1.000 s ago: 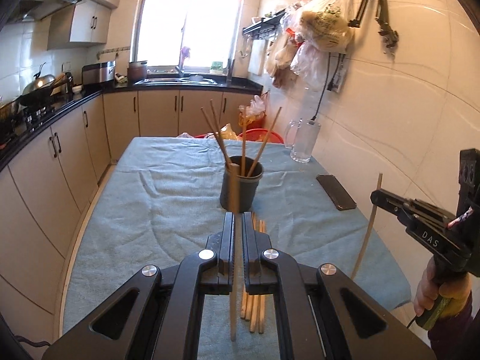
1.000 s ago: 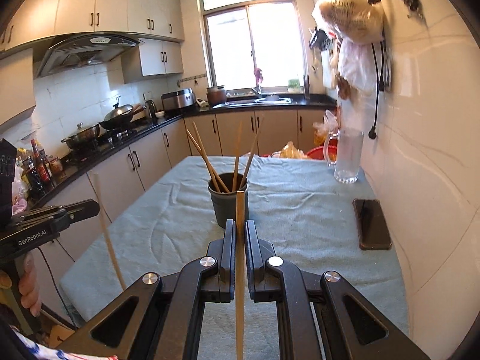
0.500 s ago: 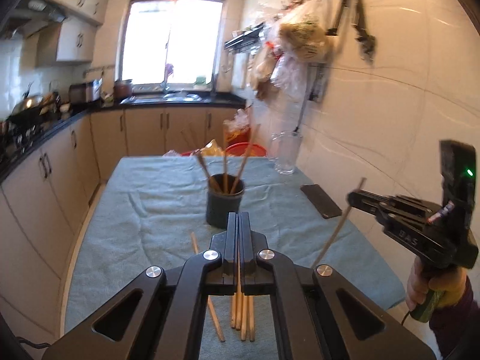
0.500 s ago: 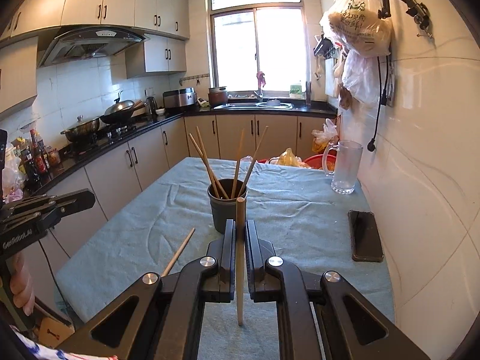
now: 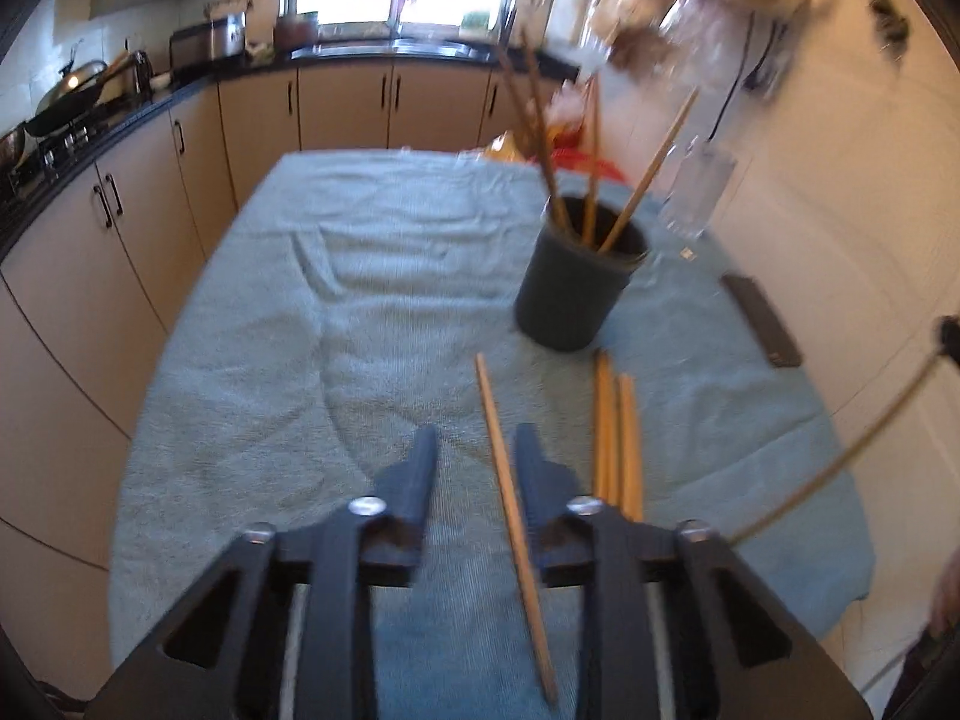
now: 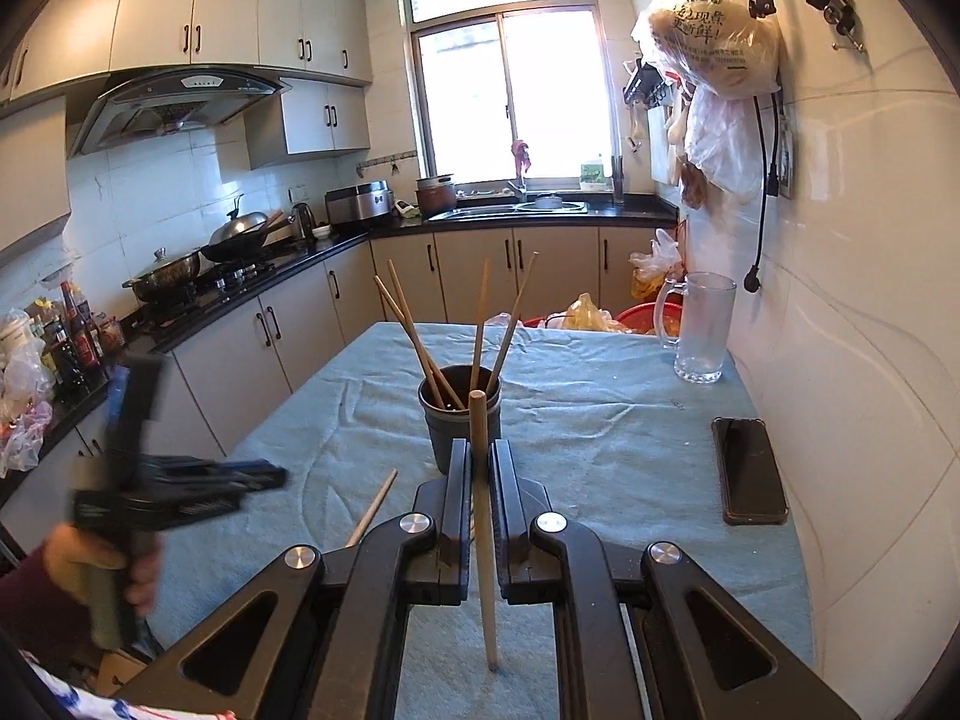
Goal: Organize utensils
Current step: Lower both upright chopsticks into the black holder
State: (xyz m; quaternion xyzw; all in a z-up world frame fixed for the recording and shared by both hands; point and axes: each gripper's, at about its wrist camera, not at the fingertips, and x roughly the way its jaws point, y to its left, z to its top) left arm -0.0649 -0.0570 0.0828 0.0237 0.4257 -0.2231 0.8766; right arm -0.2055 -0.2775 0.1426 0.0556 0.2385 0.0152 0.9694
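A dark cup [image 5: 576, 294] [image 6: 459, 414] with several chopsticks stands mid-table on the teal cloth [image 5: 360, 330]. Three chopsticks [image 5: 612, 432] lie side by side in front of it. One loose chopstick [image 5: 510, 498] [image 6: 375, 507] lies aslant on the cloth, running between the jaws of my left gripper [image 5: 477, 441] [image 6: 273, 474]. Those jaws are opening low over the cloth, and the pads do not press on the stick. My right gripper [image 6: 480, 462] is shut on an upright chopstick [image 6: 480, 480], held in front of the cup; the same stick shows thin at the right of the left wrist view.
A black phone [image 6: 747, 471] lies by the right wall and a glass mug [image 6: 699, 327] stands at the far right corner. Kitchen cabinets and a stove counter run along the left. A hand and a sleeve hold the left gripper at the lower left.
My left gripper let go of its chopstick, which now lies on the cloth. It then dropped lower and its jaws parted around the stick. The right gripper kept still.
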